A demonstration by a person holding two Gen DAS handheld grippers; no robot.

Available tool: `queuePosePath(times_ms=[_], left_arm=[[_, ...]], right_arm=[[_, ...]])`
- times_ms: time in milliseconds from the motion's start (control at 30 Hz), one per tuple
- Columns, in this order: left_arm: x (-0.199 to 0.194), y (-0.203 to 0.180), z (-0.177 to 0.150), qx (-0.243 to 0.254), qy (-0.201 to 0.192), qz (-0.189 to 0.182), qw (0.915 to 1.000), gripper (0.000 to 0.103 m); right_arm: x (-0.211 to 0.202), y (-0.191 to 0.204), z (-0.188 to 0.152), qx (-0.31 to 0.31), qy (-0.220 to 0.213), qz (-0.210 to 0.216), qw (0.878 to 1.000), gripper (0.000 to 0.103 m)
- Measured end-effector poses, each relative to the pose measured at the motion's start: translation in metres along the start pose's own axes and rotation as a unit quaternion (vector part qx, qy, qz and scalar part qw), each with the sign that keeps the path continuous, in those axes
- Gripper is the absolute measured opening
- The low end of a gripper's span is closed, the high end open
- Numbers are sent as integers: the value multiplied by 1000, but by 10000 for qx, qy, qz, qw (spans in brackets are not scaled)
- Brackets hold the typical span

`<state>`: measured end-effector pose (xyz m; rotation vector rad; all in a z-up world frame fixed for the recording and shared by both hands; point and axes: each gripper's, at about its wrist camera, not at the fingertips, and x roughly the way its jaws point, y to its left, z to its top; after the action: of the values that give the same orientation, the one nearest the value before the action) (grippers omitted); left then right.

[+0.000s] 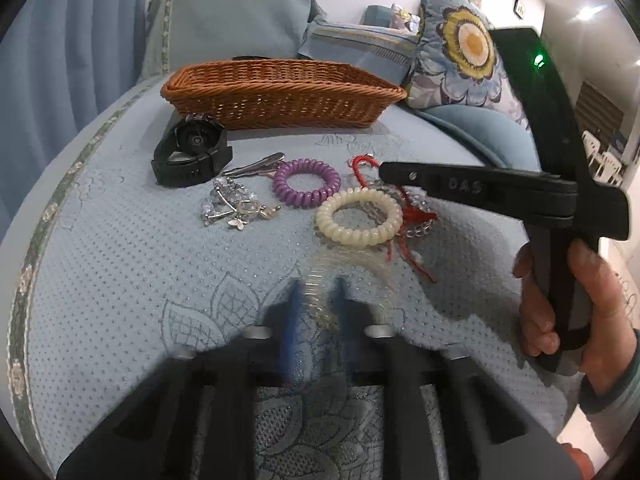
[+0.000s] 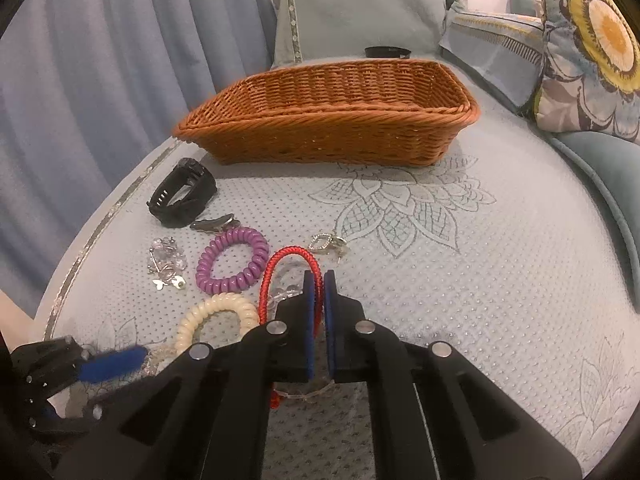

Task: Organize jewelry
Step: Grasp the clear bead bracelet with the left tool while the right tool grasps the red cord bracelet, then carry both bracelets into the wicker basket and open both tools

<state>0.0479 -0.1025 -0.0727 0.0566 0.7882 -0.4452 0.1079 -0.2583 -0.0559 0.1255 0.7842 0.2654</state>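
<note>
One wicker basket (image 2: 328,120) – brown, oblong, tightly woven, sloping walls – sits at the far side of a pale blue quilted seat cover (image 2: 500,280) stitched with grey flower outlines. Nothing is visible inside the basket from these angles.

Spiral hair ties, three counted: one purple (image 2: 234,261), one cream (image 2: 218,320), both glossy plastic coils lying flat in front of the basket; one clear coil (image 1: 320,292), motion-blurred, caught between the blue pads of the left gripper (image 1: 316,308), which is clamped on it just above the cover.

One black wristwatch (image 2: 184,194) with a rubbery strap lies on its side near the basket's left corner. One dark metal hair clip (image 2: 214,222) lies beside it, touching the purple coil's far edge. One cluster of silver and crystal charms (image 2: 168,264) – a butterfly shape among them – lies left of the purple coil. One small silver clasp or ring piece (image 2: 328,242) lies apart, toward the stitched flower.

One red braided cord bracelet (image 2: 288,276), looped; the right gripper (image 2: 319,280) is closed on its right strand. Clear beads and a silver chain (image 1: 418,229) lie tangled with the cord – whether one piece or two, hard to tell.

One floral cushion (image 1: 460,52), yellow-centred, stands at the right. Blue curtains (image 2: 120,80) hang behind.
</note>
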Motion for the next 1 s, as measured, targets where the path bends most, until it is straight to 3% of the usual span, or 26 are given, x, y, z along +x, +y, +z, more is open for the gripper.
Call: queuePosePath(times_ms=[100, 167, 333, 667, 800, 1000], left_arm=[[-3, -3, 0, 20, -95, 110, 9999, 7], [-6, -2, 0, -43, -197, 157, 9997, 7], [-20, 16, -2, -453, -565, -194, 9972, 7], [-30, 41, 5, -1130, -720, -547, 9895, 7], [-50, 52, 41, -1112, -1067, -576, 9864, 7], [-54, 70, 126, -826, -1446, -433, 9851, 7]], right_arm=[[-16, 0, -3, -77, -377, 218, 9990, 3], [-18, 1, -4, -96, -410, 222, 9989, 3], [-31, -3, -6, -40, -710, 450, 9965, 3], [-29, -22, 1, 506, -542, 571, 9956, 3], [-46, -28, 23, 673, -738, 737, 9923, 3], [-43, -21, 93, 363, -977, 494, 9933, 3]])
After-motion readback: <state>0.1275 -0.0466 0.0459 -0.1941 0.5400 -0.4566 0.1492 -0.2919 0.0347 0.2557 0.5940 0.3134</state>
